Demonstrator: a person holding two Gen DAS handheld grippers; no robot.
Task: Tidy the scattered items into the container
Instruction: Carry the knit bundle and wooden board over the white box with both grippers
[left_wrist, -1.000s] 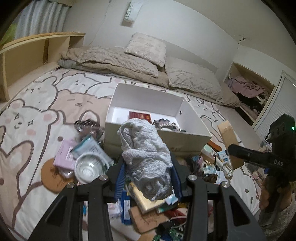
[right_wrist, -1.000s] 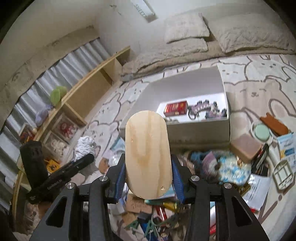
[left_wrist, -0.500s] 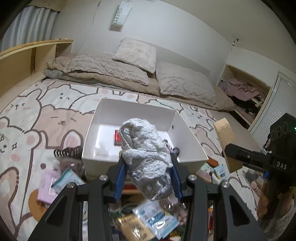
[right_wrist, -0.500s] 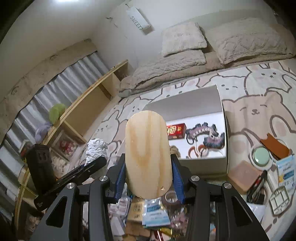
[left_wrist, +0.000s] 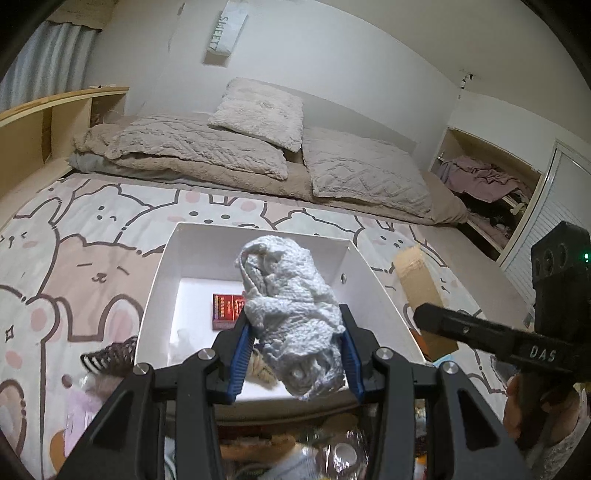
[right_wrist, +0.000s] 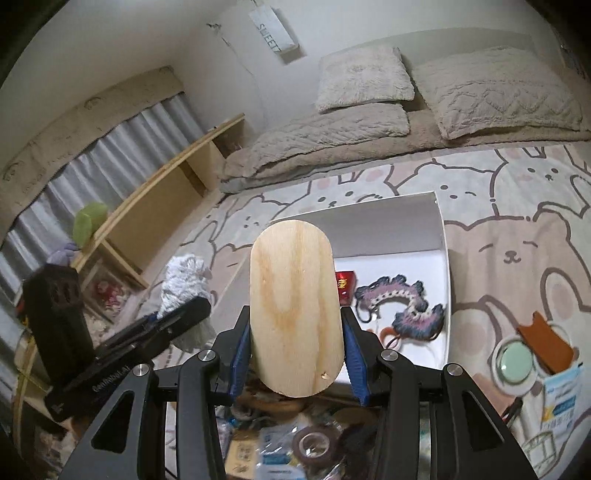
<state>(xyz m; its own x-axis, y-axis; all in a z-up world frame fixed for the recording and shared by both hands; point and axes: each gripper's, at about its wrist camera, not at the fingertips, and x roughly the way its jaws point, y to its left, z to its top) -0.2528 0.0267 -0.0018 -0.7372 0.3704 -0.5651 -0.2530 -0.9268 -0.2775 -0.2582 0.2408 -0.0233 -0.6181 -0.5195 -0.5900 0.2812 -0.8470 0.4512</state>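
My left gripper (left_wrist: 293, 349) is shut on a crumpled white knitted cloth (left_wrist: 291, 306), held over the near part of the open white box (left_wrist: 159, 280). My right gripper (right_wrist: 293, 350) is shut on an oval wooden board (right_wrist: 295, 306), standing upright just before the same white box (right_wrist: 441, 236). Inside the box lie a red packet (left_wrist: 226, 310) and a purple crocheted piece (right_wrist: 406, 310). The wooden board (left_wrist: 421, 291) and the right gripper also show at the right of the left wrist view. In the right wrist view the cloth (right_wrist: 184, 284) shows at the left.
The box sits on a bear-print bedspread (left_wrist: 85, 258) with beige pillows (left_wrist: 354, 173) behind. Loose items lie near me: a tape roll (right_wrist: 314, 443), packets (right_wrist: 565, 398), a green-lidded jar (right_wrist: 515, 365), a brown leather piece (right_wrist: 543, 336), a black claw clip (left_wrist: 109, 354). A wooden shelf (right_wrist: 155, 206) runs along the left.
Both grippers have moved forward toward the box with their loads, which now hang at its near edge. More of the box's inside shows. The grips are unchanged.
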